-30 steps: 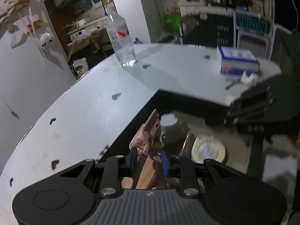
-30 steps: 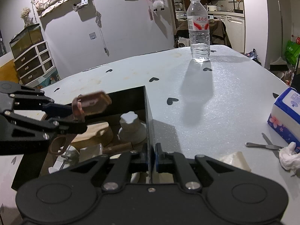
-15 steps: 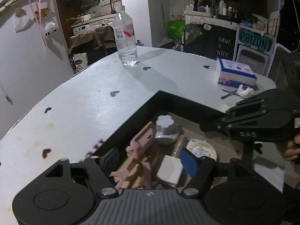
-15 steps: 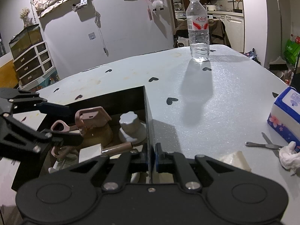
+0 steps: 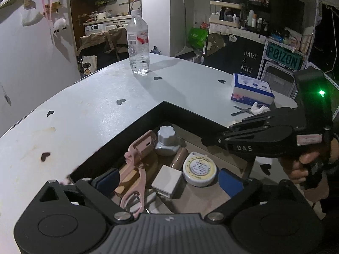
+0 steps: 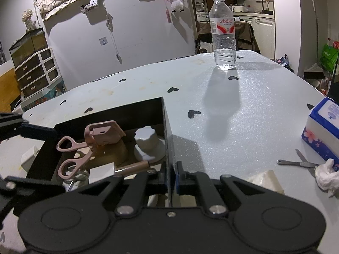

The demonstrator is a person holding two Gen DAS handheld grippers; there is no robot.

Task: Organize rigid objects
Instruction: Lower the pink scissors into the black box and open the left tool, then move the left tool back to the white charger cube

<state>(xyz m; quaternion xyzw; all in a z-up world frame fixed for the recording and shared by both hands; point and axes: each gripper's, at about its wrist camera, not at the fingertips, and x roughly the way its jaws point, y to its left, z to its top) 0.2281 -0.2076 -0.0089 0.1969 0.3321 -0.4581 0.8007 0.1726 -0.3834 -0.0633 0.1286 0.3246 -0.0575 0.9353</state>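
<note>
A pink eyelash curler (image 5: pixel 137 160) (image 6: pixel 99 136) lies in the black box (image 5: pixel 190 114) (image 6: pixel 135 112), leaning on the things under it. My left gripper (image 5: pixel 169 180) hovers over the box with its jaws opening wide; the curler's handles sit near the left pad, and neither pad presses on it. My right gripper (image 6: pixel 170 177) is shut on the box's right wall, and the left wrist view shows its tip (image 5: pixel 214 141) at that wall. Also in the box are a pale lidded jar (image 5: pixel 167 140) (image 6: pixel 148 144), a round tape measure (image 5: pixel 199 168), a white cube (image 5: pixel 167 181) and a brown tube (image 5: pixel 180 157).
The box stands on a white table (image 6: pixel 233 127) dotted with black hearts. A water bottle (image 5: pixel 138 46) (image 6: pixel 224 40) stands at the far side. A tissue pack (image 5: pixel 252 91) (image 6: pixel 324 124), a metal tool (image 6: pixel 296 163) and a crumpled tissue (image 6: pixel 327 176) lie to the right.
The left gripper went from shut on the pink curler to wide open; the curler dropped into the box. The left gripper drew back and up a little. The right gripper kept still.
</note>
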